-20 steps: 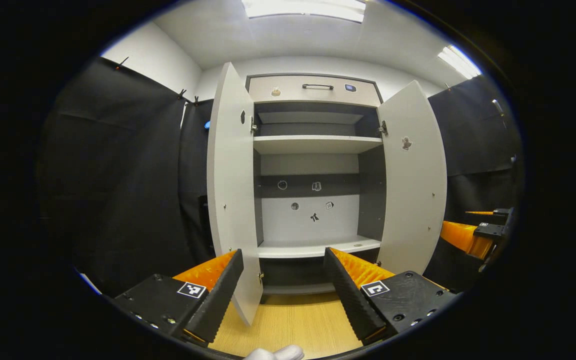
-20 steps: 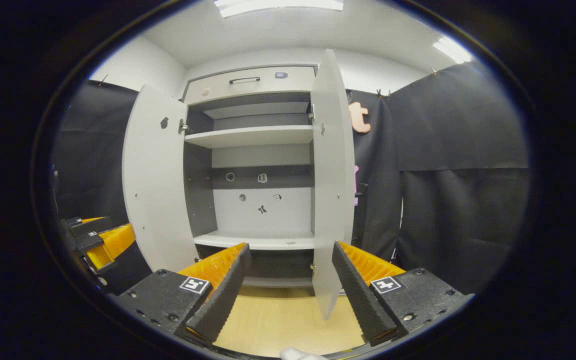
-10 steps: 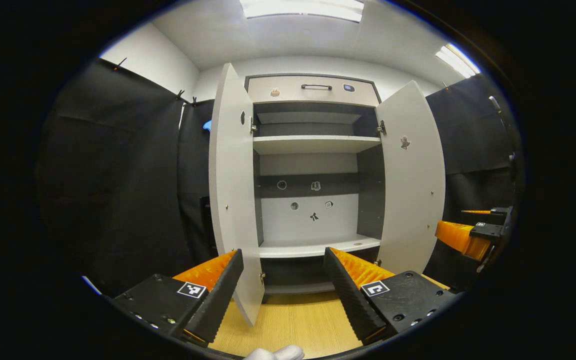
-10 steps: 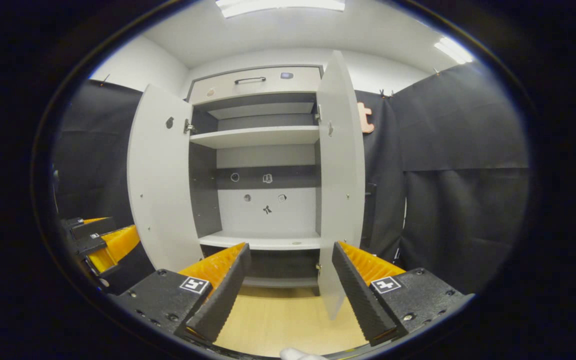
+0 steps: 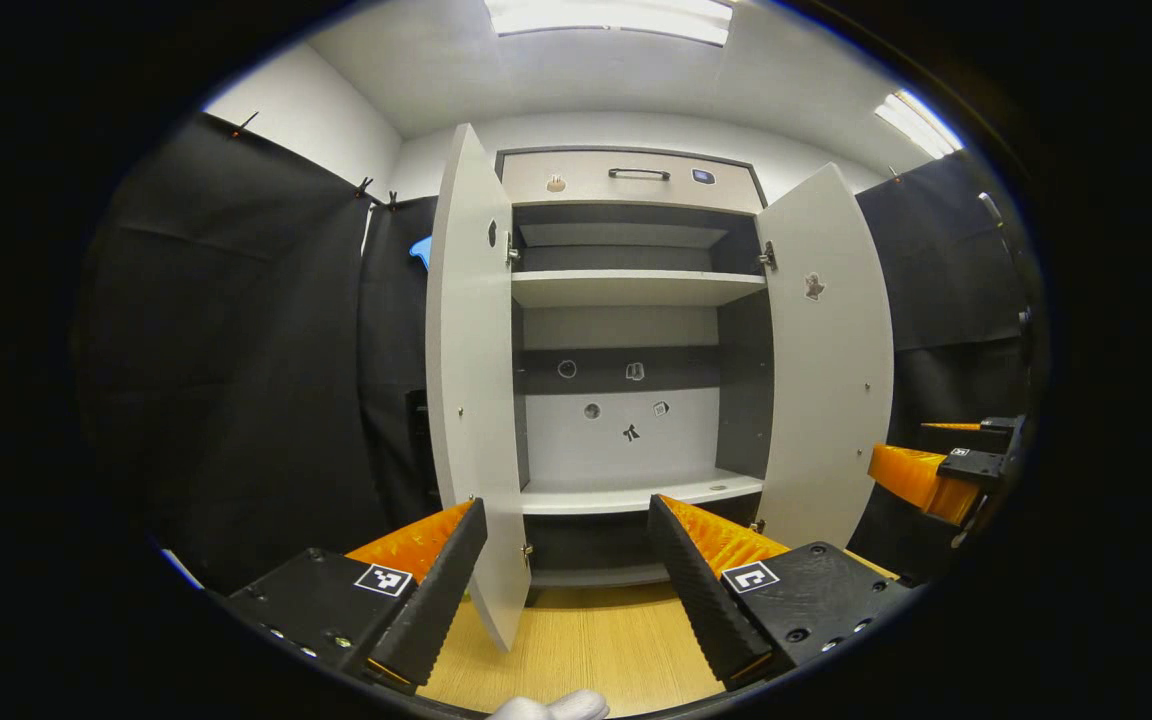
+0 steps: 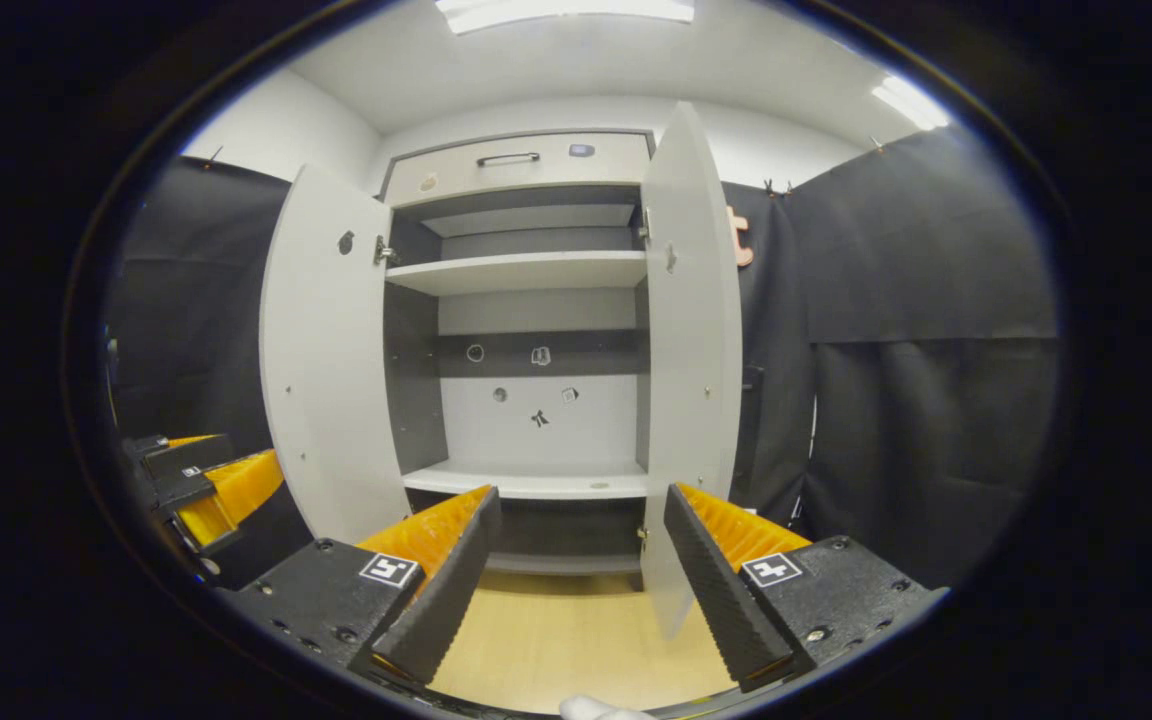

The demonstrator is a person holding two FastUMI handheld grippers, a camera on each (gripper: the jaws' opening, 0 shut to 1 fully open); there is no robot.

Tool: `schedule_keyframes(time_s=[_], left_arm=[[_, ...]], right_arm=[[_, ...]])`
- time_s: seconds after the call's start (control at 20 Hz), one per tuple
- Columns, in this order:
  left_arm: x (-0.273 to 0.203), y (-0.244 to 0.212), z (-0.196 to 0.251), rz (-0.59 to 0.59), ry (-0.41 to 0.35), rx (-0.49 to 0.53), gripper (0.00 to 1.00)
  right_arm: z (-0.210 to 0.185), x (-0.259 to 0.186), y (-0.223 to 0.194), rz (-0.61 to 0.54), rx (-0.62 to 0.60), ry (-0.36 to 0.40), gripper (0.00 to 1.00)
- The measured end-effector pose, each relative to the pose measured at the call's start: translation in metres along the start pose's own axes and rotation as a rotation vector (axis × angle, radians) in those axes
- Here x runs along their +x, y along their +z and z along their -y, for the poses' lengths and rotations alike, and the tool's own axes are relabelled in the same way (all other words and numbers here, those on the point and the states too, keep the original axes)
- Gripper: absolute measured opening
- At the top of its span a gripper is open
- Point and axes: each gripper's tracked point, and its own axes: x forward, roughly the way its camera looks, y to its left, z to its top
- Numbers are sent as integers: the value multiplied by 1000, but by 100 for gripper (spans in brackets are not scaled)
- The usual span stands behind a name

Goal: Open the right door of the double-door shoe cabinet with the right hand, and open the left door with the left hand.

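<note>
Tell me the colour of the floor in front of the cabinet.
Light wood grain, pale yellowish; the floor shows best in the left gripper view, below the cabinet.

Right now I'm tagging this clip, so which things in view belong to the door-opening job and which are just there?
Job:
- pale grey left door, swung open
- pale grey right door, swung open
- left gripper, jaws apart
- right gripper, jaws apart

Just there:
- top drawer with dark bar handle
- bare white shelves
- light wooden floor

Left gripper [image 5: 566,560] had black blocky bodies with screws and square black-and-white markers. Right gripper [image 6: 576,560] matched. Finger faces were ribbed.
</note>
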Motion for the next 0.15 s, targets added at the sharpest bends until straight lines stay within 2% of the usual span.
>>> schedule_keyframes(time_s=[0.15], left_arm=[[2,0,0,-3,0,-1,96]], right_arm=[[0,0,0,0,2,-1,100]])
